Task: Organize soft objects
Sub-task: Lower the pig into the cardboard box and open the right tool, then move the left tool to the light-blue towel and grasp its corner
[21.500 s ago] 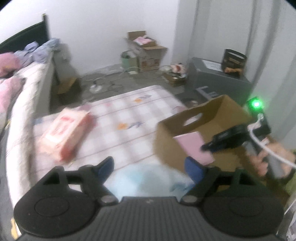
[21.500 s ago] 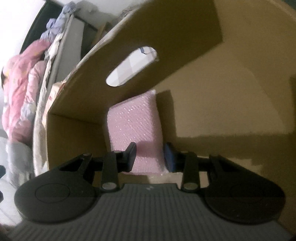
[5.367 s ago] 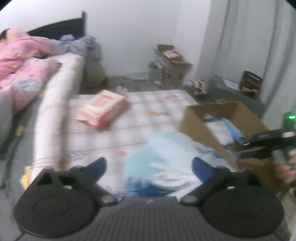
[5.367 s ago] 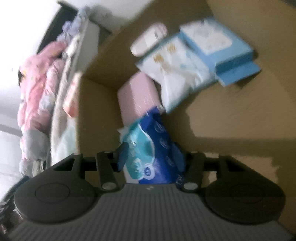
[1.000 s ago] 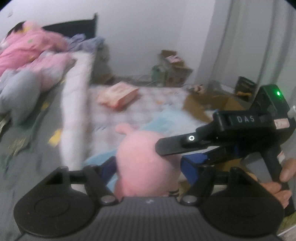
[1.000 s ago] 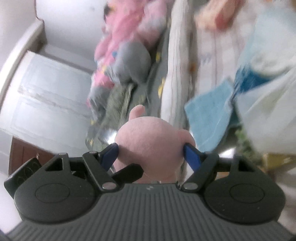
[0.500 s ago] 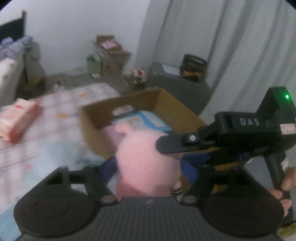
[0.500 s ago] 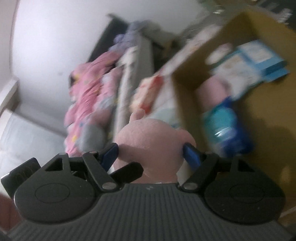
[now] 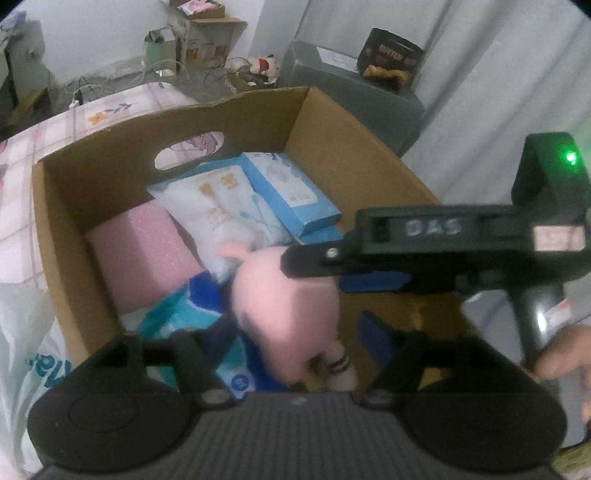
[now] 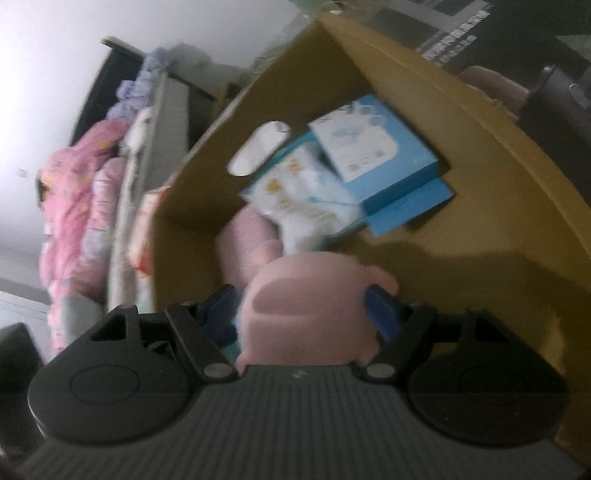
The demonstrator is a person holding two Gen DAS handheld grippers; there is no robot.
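Note:
A pink plush toy (image 9: 284, 299) hangs over the open cardboard box (image 9: 110, 147). My right gripper (image 10: 301, 308) is shut on the plush toy (image 10: 306, 306); it shows in the left wrist view (image 9: 314, 258) reaching in from the right. My left gripper (image 9: 291, 338) stands open around the toy, its blue pads apart from it. In the box lie a pink sponge block (image 9: 140, 258), a white tissue pack (image 9: 221, 206), a blue box (image 9: 288, 188) and a blue-green pack (image 9: 184, 321).
The box (image 10: 480, 229) stands on a checked bed cover (image 9: 44, 144). A white plastic bag (image 9: 22, 350) lies left of it. A grey cabinet (image 9: 354, 96) and small cartons (image 9: 207, 33) stand behind. Pink bedding (image 10: 77, 192) is piled at the left.
Both grippers have swung from the bed to over the box with the plush toy. The toy now hangs lower, inside the box opening, and the left jaws stand wider off it.

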